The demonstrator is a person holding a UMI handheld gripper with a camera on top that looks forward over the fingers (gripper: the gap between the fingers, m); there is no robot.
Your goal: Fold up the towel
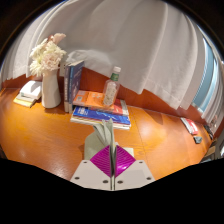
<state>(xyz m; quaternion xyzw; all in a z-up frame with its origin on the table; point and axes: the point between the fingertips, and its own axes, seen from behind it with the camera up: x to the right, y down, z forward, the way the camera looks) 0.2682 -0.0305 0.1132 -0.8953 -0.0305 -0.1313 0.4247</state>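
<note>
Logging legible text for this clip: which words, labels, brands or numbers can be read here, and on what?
None can be read.
Magazines on the table: cover print too blurred.
Bottle: label too small.
Upright book: illegible.
The tongs bear no text.

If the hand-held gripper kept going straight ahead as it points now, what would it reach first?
Probably the stack of books just beyond the hand-held gripper, before the bottle standing on it; depth is hard to judge.

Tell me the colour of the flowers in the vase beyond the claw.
The flowers look white to cream, standing in a pale vase. The gripper view shows them.
</note>
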